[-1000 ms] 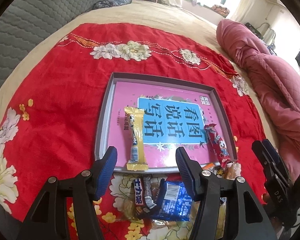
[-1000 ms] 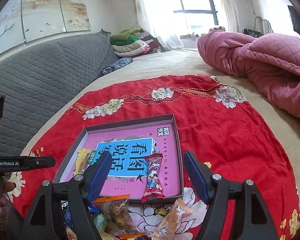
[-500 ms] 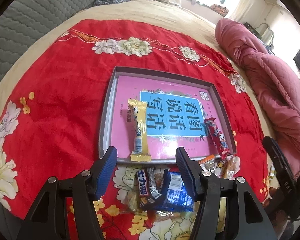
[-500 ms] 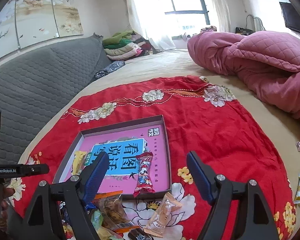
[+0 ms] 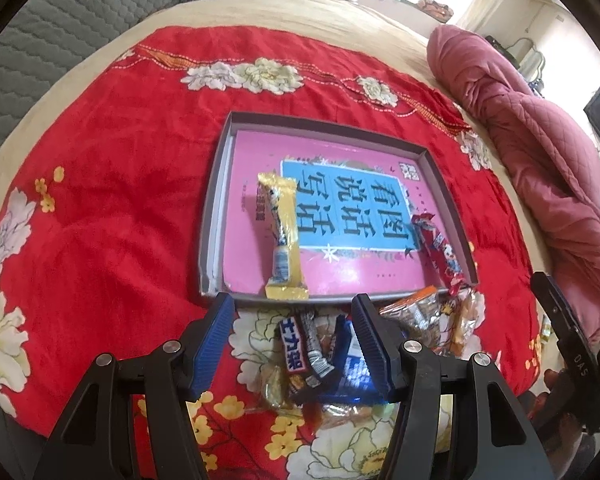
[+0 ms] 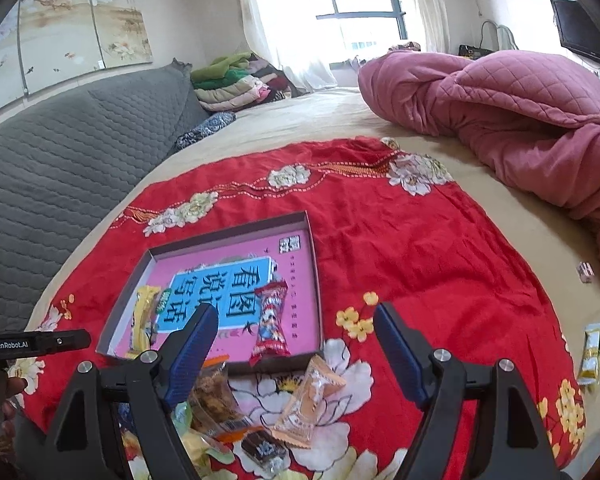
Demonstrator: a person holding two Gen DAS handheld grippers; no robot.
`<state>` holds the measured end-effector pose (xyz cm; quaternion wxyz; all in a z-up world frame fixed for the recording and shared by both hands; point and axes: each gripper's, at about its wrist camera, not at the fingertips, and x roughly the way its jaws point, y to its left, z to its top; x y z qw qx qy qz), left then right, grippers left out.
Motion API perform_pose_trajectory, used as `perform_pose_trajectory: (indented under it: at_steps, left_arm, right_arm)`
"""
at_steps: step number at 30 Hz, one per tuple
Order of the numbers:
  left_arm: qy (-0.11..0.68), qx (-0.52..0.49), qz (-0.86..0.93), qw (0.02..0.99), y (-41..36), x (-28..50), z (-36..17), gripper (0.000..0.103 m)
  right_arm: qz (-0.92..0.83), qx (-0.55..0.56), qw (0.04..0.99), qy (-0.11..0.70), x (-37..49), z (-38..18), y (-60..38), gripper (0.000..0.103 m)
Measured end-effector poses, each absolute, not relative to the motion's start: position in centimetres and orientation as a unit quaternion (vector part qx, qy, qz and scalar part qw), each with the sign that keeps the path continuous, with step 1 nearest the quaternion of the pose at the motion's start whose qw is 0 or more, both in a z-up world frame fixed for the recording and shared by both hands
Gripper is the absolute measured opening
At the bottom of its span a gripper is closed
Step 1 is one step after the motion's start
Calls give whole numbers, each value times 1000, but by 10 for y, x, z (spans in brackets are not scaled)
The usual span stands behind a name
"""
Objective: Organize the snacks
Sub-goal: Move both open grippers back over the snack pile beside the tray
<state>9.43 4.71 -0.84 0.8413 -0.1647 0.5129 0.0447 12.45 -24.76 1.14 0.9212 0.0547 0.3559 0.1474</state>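
Tray [image 5: 216, 216]: on red cloth [image 5: 112, 216] on bed; holds pink book, yellow bar [image 5: 285, 236], red bar [image 5: 440, 256].
Loose snacks [image 5: 320, 356]: heaped on cloth just before tray.
L gripper [image 5: 292, 340]: jaws apart, empty, over heap.
R gripper [image 6: 296, 344]: jaws wide, just been opening, nothing gripped.

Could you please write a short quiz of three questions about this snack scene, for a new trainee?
1. True or false: the yellow snack bar lies inside the tray.
2. Which wrapper lies along the tray's right side, seen from the left wrist view? A) red B) green C) white
3. Fill in: the left gripper hangs over the snack pile with its fingers ____.

Key:
1. True.
2. A, the red snack wrapper.
3. Open; nothing is held. The right gripper is open too, its fingers having just been widening, nothing between them.
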Motion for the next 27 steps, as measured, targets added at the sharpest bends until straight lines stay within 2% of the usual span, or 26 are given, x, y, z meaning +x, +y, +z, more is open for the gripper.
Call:
perform_pose_trajectory:
  at_steps: [27]
  left_arm:
    - [543,-169,35,822,49,86,-33,63]
  right_arm:
    - [133,43,900,412,105,-16,-252,80]
